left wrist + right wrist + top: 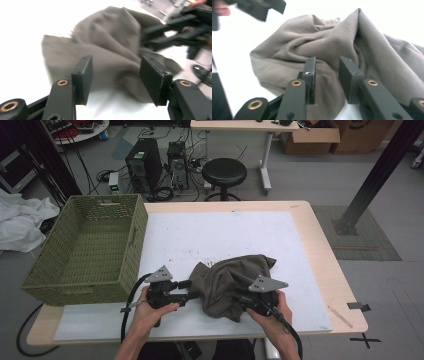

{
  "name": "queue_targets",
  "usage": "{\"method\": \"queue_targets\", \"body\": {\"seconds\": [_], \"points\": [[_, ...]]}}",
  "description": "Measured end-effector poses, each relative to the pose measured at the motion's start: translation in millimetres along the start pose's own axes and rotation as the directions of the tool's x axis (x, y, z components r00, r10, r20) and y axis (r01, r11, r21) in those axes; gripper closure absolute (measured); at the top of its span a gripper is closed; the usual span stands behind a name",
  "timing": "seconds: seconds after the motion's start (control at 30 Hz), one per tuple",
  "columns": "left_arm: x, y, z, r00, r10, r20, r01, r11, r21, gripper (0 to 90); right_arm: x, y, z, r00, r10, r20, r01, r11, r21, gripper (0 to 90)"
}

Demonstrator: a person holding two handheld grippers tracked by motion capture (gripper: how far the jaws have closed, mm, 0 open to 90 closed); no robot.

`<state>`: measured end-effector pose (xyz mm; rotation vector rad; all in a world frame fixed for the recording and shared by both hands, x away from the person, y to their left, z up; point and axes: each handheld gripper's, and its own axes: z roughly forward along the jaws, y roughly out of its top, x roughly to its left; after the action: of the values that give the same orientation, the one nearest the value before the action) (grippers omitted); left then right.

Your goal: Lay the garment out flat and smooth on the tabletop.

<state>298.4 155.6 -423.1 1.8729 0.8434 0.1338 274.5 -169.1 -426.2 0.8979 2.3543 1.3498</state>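
Both tongs, left (pixel 186 289) and right (pixel 239 299), stand parted, tips facing inward.

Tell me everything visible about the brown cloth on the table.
The brown cloth is a soft, matte, grey-brown fabric, crumpled into a loose heap with deep folds and a raised ridge. It lies on the white mat near the table's front edge, to the right of the green basket. The left gripper faces its left side with jaws apart, not pressing on it. The right gripper is at its right side, jaws apart with a fold between them; whether the pads press it is unclear.
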Motion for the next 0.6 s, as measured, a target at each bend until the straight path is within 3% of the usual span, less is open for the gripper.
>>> {"method": "queue_targets", "body": {"seconds": [0.13,0.33,0.37,0.43,0.5,0.53,0.6], "points": [[6.5,-2.8,10.3,0.9987,0.025,-0.043,-0.023,0.9981,0.057,36.1,6.3,-10.8,-6.3,0.9998,0.005,-0.021,-0.005,1.0,0.019,62.3],[8.7,0.7,38.5,0.9976,0.001,-0.07,0.009,0.9905,0.137,34.4,13.2,-25.3,10.9,0.9985,0.031,-0.044,-0.028,0.997,0.067,61.2],[10.4,1.4,43.1,0.9982,0.0,-0.06,0.01,0.9879,0.155,40.3,14.3,-25.3,13.8,0.9982,0.031,-0.05,-0.028,0.997,0.068,63.7],[13.2,1.5,51.4,0.9994,0.014,-0.031,-0.008,0.982,0.189,62.1,15.5,-24.4,17.2,0.9966,0.032,-0.075,-0.026,0.997,0.07,74.6],[13.0,2.1,51.6,0.9985,0.051,-0.019,-0.047,0.9824,0.181,82.4,15.2,-21.4,17.3,0.996,0.018,-0.088,-0.011,0.997,0.081,82.4],[12.4,3.8,48.3,0.997,0.075,-0.018,-0.071,0.9863,0.148,84.8,14.7,-20.2,16.2,0.9963,0.005,-0.086,0.002,0.996,0.086,84.2],[12.9,9.2,39.6,0.9964,0.082,-0.022,-0.079,0.9906,0.111,85.6,11.7,-16.1,10.6,0.998,-0.015,-0.061,0.02,0.997,0.07,86.5]]}}
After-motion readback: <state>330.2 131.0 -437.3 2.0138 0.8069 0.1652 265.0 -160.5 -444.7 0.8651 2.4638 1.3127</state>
